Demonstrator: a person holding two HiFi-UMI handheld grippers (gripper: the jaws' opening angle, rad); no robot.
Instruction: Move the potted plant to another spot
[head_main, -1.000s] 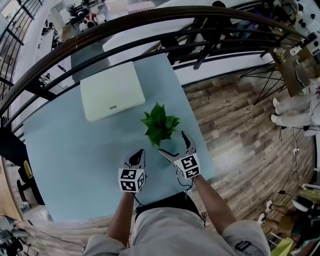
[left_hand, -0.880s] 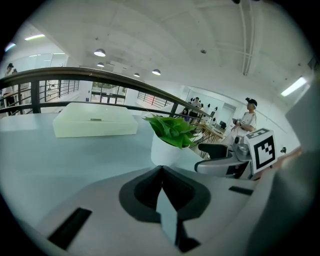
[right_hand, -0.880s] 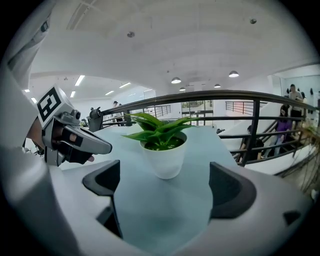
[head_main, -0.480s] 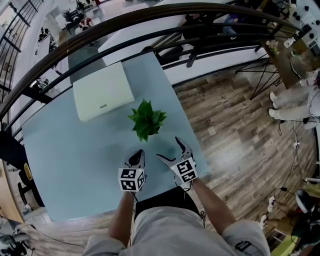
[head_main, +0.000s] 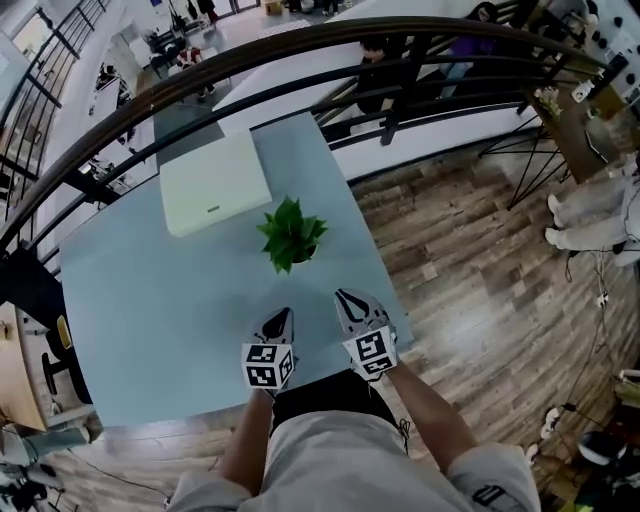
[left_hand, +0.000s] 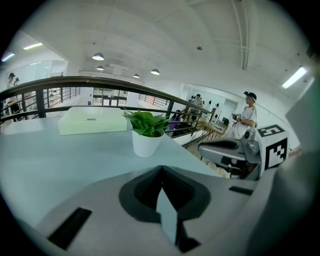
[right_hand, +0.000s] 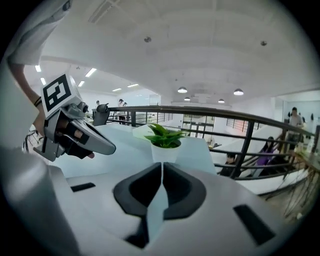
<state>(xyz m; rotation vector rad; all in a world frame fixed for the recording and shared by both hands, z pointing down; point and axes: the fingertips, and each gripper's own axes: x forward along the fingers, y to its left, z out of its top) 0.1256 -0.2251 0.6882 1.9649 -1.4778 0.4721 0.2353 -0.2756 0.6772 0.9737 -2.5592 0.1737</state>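
Head view shows potted plant (head_main: 292, 235) beyond left gripper (head_main: 281, 316).

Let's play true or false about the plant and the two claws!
1. The plant stands on the table. True.
2. The right claw holds the plant. False: it has just closed on nothing, well apart from the plant.
3. The pot is white. True.
4. The box lies on the floor. False: it lies on the table, beyond the plant.
5. The left claw is wide open. False: it is shut and empty.
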